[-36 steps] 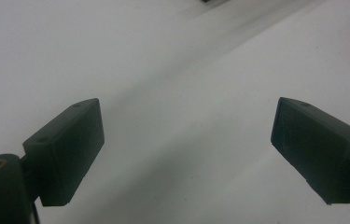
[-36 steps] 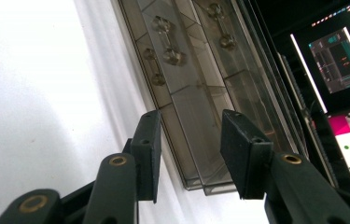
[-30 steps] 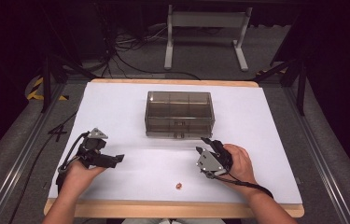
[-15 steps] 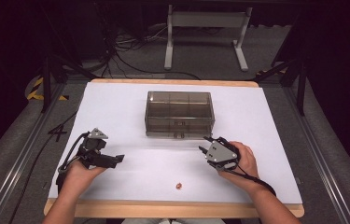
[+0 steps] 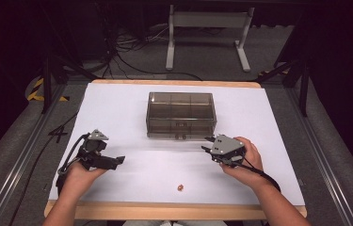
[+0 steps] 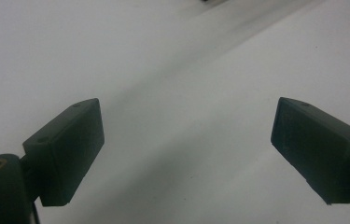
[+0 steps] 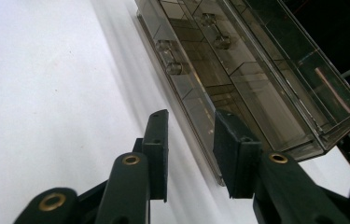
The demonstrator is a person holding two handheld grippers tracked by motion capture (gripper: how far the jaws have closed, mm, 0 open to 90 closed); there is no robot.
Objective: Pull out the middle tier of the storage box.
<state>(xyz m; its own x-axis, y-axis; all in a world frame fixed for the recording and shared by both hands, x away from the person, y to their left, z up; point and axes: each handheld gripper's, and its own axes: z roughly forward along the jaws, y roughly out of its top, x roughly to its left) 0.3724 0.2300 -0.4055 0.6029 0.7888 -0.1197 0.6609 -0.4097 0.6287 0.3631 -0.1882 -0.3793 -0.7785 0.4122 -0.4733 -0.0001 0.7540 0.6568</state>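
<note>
Down low, the left gripper [image 5: 117,160] rests over the white table [image 5: 117,103], its jaws spread wide with nothing between them. Across from it, the right gripper [image 5: 206,145] has its jaws narrowed to a small gap, empty, pointing at the smoky clear compartment box [image 5: 181,114] just beside it. Nearer the table's front edge lies a small reddish object [image 5: 180,188], too tiny to identify.

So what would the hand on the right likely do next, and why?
Probably ease the right tool forward to a small knob on the smoky plastic box. Its jaws stand partly open with nothing between them, already pointing at the box front, with white table between.
</note>
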